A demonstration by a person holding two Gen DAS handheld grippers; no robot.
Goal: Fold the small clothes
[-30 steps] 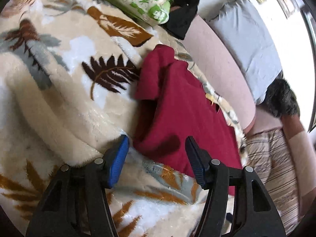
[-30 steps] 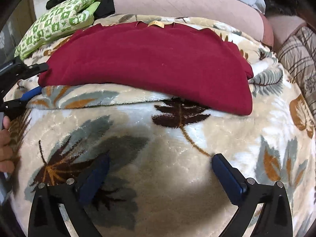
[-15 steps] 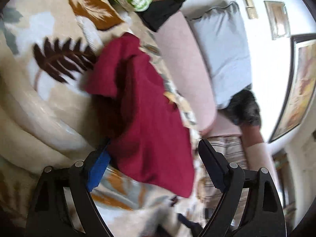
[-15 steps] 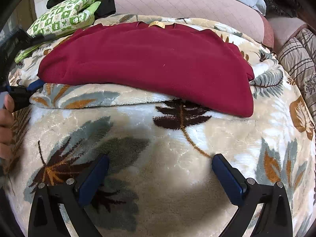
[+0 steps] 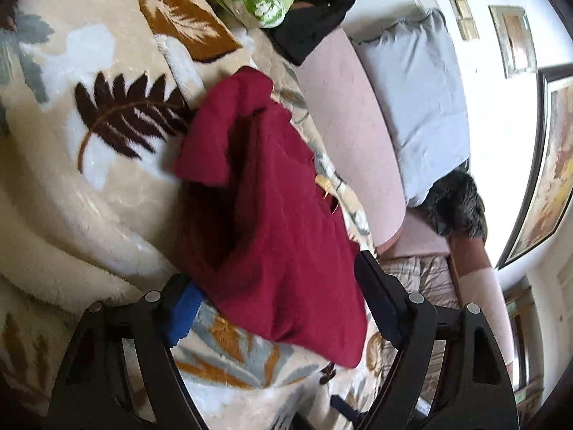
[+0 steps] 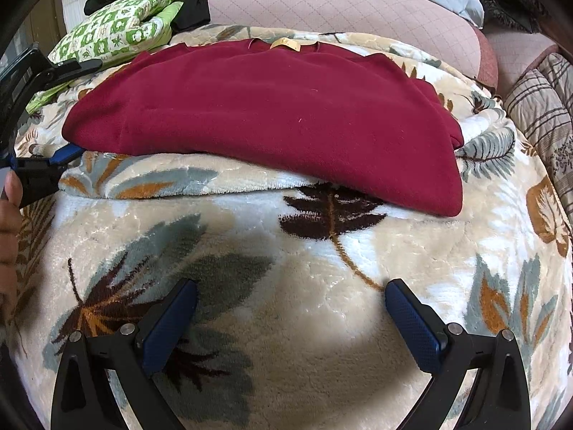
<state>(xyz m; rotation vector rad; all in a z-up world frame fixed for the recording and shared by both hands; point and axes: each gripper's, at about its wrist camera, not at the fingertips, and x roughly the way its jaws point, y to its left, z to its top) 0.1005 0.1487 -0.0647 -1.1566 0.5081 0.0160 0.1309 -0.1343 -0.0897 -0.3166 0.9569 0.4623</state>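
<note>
1. The dark red fleece top (image 6: pixel 265 114) lies spread across the cream plush blanket with the leaf print (image 6: pixel 322 322), its neck label toward the pink quilted bolster (image 6: pixel 340 3) and its hem toward the right gripper (image 6: pixel 290 319)

2. The left gripper (image 5: pixel 275 301) sits at the top's side edge with its jaws wide apart. They have just been closing a little from their widest, with red fleece lying between them, though the pads do not yet press on it; one blue pad (image 5: pixel 184 308) looks tucked under the edge

3. To take the edge well, I would slide that lower pad further beneath the fleece alone, so the blanket pile is not pinched with it, then close fully before lifting

4. The right gripper hangs over bare blanket, well short of the hem, jaws open and empty. It would probably serve best by moving up to the hem corner on the same side, so both corners travel together

5. Carry the side across toward the middle, keeping the fold line straight
</note>
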